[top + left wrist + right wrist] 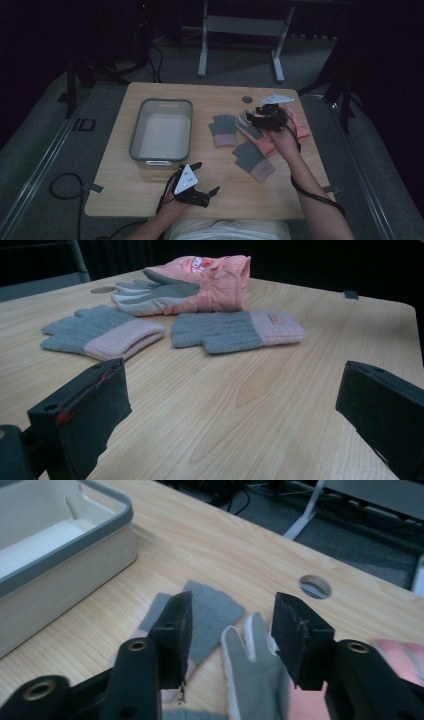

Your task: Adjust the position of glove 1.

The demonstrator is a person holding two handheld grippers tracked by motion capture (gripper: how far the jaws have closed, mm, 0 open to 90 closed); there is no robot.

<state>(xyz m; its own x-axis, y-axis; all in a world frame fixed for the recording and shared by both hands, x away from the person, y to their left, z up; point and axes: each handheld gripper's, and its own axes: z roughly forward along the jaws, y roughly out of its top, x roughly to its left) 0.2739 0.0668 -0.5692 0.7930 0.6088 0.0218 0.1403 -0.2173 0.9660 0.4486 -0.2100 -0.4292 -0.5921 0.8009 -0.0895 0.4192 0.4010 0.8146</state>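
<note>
reaching my right hand-held gripper (261, 119), jaws half-parted and gripping nothing, over pink padded glove (270, 136) at two o'clock: soft, light; pinch grey fingers.

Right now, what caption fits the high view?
Right tool hovers over pink glove; left tool waits near the bin.

Left gripper (206, 182): black body, grey three-cornered plate with dark dots at 12 o'clock, red marks on one pad. Right gripper (256, 118): black, brass-ringed screw holes, black cable along bare forearm. Shirt (227, 230): white.
</note>
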